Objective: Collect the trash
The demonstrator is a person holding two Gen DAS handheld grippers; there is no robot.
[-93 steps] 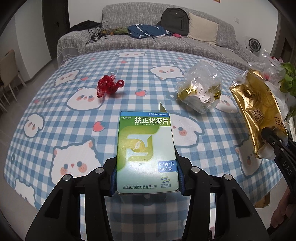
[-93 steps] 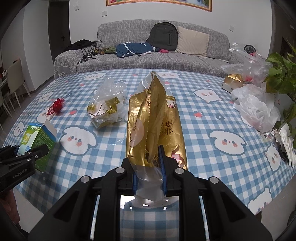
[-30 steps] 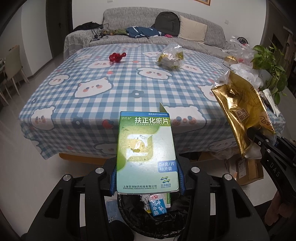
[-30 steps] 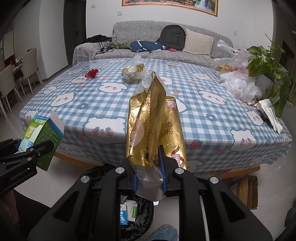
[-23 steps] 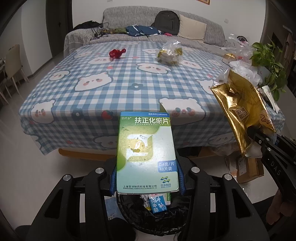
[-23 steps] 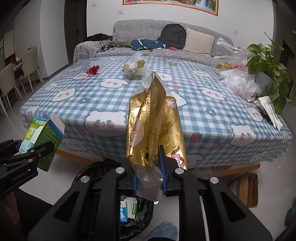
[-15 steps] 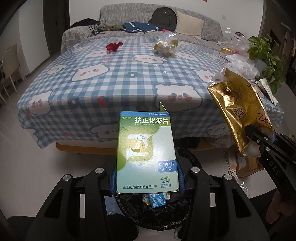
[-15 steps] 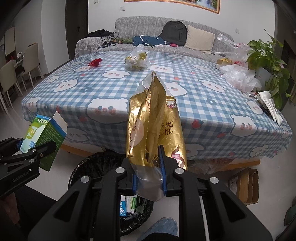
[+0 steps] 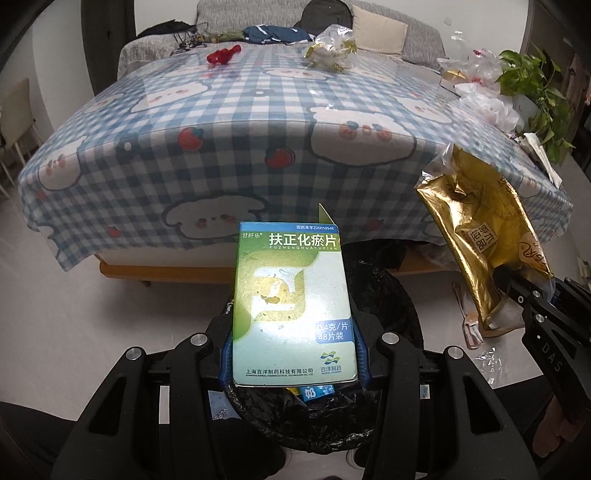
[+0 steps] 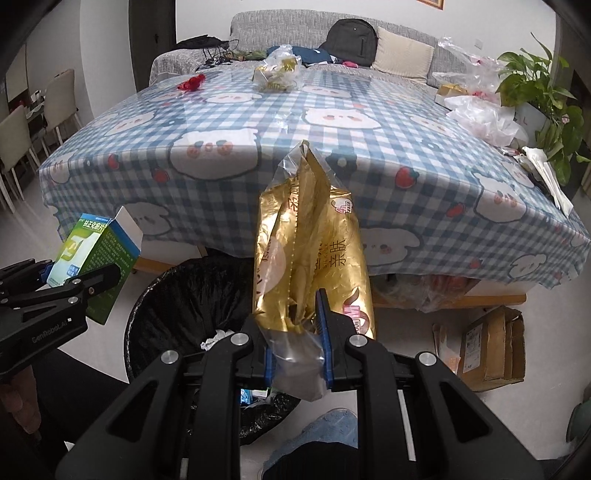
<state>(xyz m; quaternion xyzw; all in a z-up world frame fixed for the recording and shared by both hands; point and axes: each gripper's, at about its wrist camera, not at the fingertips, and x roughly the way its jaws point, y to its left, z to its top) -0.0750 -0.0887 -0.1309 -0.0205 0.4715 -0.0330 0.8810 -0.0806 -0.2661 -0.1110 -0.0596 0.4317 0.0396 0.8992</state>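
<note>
Our left tongs clamp the medicine box, low centre of frame, directly over the black bin; our right tongs pinch the gold packet. We should centre both above the opening before releasing.

Your surroundings: a living room with a covered table in front of a sofa.

Ahead of you a table wears a blue-and-white checked cloth printed with white cartoon animals and strawberries, its edge hanging down toward the pale floor. Behind it runs a grey sofa; on the sofa you have a black backpack, just beside a beige cushion, and a blue garment near a dark tangle of cables. To your right a leafy potted plant stands by the table's far corner, and an open cardboard box sits on the floor. To your left stand pale dining chairs.
</note>
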